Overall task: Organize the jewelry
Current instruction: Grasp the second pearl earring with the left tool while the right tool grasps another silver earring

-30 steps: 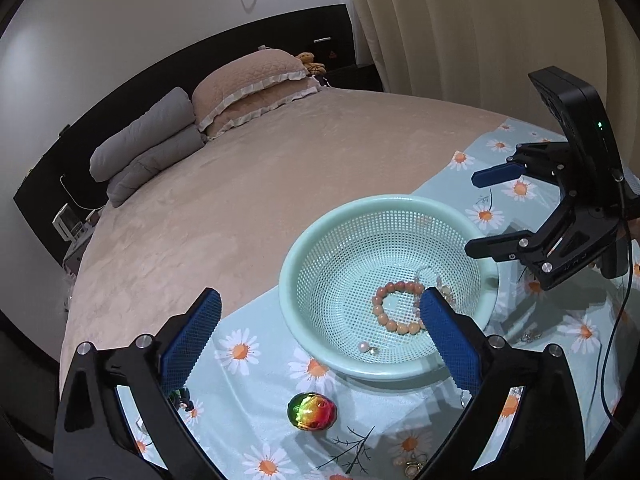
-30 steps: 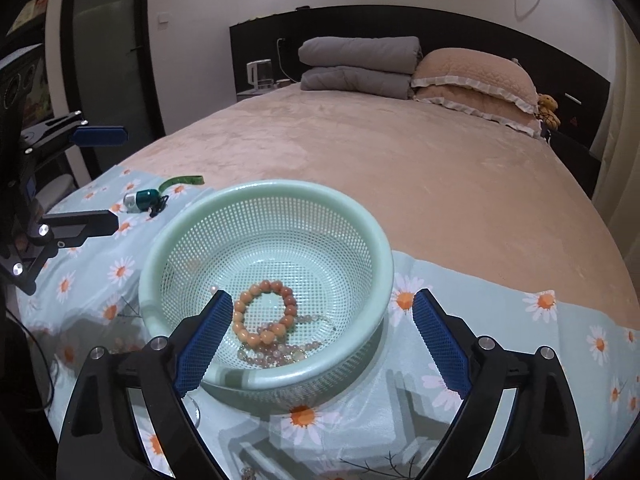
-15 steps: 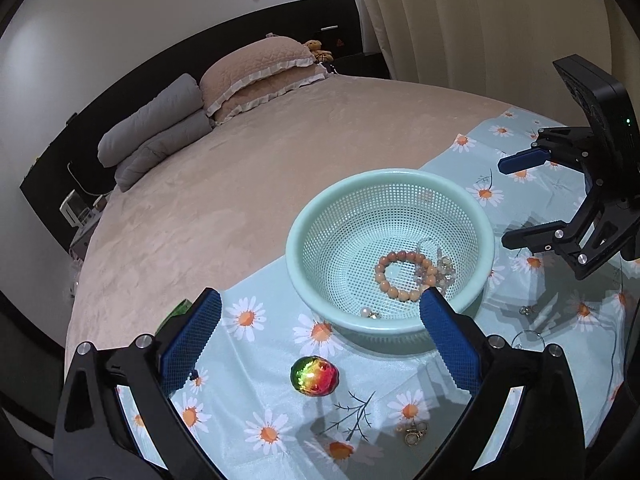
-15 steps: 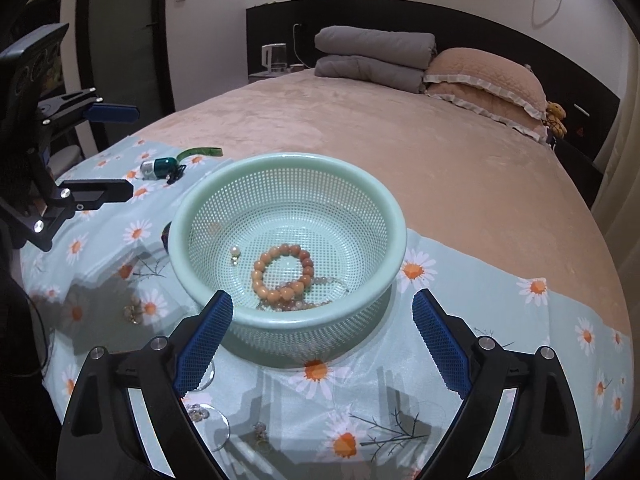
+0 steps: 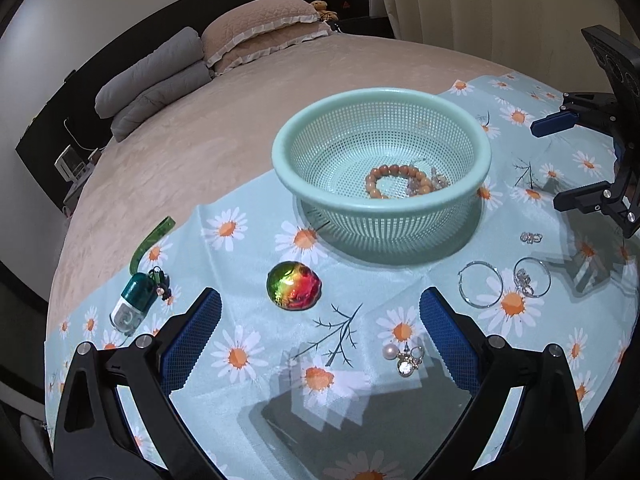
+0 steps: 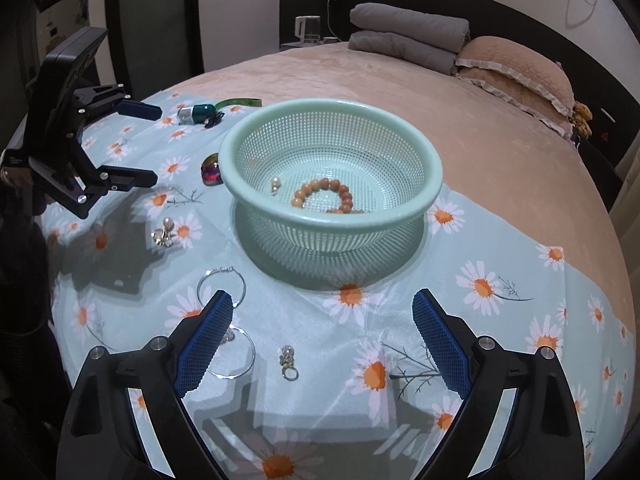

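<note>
Basket (image 5: 382, 128) with bead bracelet (image 5: 394, 180) beyond both grippers' empty, wide-apart jaws

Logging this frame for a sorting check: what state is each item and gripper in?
Left gripper: open, empty.
Right gripper: open, empty.
Basket: upright on the cloth.
Bead bracelet: in the basket.
Hoops: on the cloth, outside the basket.
Pearl earring: on the cloth.
Iridescent stone: on the cloth.

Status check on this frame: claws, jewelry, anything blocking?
Left claw and right claw open, empty. Bead bracelet in basket; hoops, pearl earring on cloth. Nothing blocking.
</note>
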Demonstrator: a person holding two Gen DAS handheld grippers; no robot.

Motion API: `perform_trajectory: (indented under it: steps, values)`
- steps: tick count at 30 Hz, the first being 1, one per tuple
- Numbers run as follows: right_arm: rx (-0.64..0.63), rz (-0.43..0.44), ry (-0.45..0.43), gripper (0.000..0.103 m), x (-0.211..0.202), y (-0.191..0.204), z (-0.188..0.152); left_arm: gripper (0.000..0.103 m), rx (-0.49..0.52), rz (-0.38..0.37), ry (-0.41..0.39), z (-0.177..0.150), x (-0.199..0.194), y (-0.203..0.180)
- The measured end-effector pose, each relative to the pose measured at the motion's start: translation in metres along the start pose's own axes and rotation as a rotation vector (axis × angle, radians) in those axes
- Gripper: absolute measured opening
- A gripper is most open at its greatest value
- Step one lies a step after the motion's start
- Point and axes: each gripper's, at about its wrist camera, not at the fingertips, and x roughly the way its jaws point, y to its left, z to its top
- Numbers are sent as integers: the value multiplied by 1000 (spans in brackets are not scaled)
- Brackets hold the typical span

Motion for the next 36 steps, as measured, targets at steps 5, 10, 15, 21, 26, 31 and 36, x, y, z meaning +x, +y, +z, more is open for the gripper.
perform_trajectory:
  steps: [5,10,15,21,26,31,36]
  values:
    - [-47,-7,41,84,7,5,-18,97,-12,2,32,-15,9,0]
    - [-66,23,106,66,23,9,-28,87,-64,-32,69,-20,21,3]
    - [-91,77,157,50,38,18,-29,76,-64,-80,112,-24,30,-3]
    - [-65,104,198,49,56,18,-32,69,-52,-126,145,-26,38,-14]
    - [1,142,201,30,60,8,-32,42,-68,-185,202,-29,54,-19]
    - [-26,175,215,9,60,13,-30,19,-82,-214,202,-25,55,-19]
    - [-19,186,197,9,42,10,-27,10,-79,-259,202,-22,50,-16]
